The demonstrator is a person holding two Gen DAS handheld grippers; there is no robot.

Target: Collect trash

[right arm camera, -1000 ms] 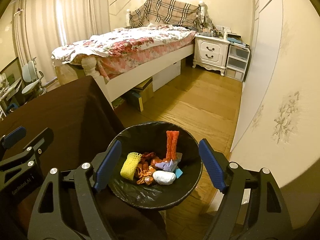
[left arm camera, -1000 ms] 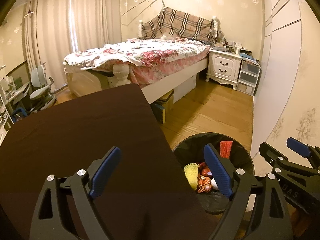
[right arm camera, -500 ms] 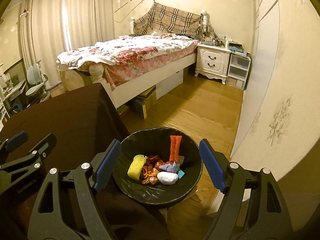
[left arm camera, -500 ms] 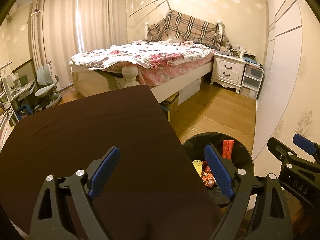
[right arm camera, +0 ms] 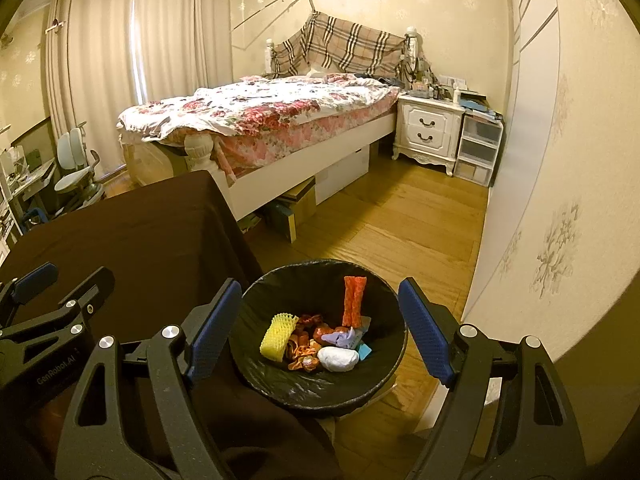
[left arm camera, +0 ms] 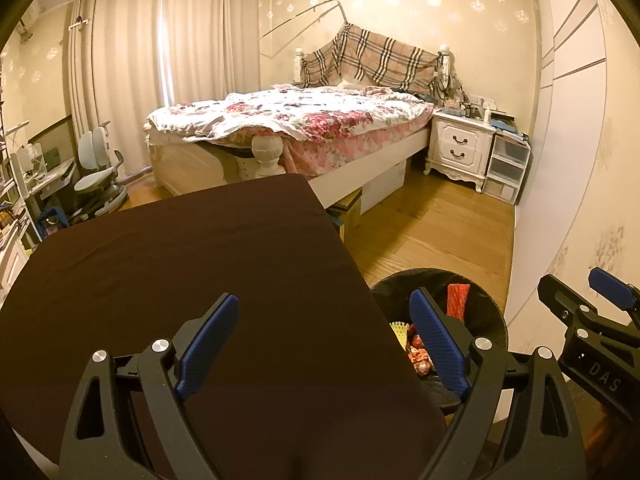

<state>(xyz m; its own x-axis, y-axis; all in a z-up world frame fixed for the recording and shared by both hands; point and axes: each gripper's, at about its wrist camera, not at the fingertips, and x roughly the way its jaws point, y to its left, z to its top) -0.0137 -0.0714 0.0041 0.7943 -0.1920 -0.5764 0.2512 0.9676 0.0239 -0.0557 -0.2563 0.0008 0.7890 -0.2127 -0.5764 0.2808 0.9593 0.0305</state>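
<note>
Brown-clothed table (left arm camera: 192, 264) beside lined trash bin (right arm camera: 320, 392)

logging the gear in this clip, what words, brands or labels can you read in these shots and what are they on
"DAS" stands on the black body of the right claw, seen from the left wrist view.
"GenRobot.AI" stands on the black body of the left claw, seen from the right wrist view.
The items on the nightstand are too small and blurred to read.
The wrappers in the trash bin show no readable print.
</note>
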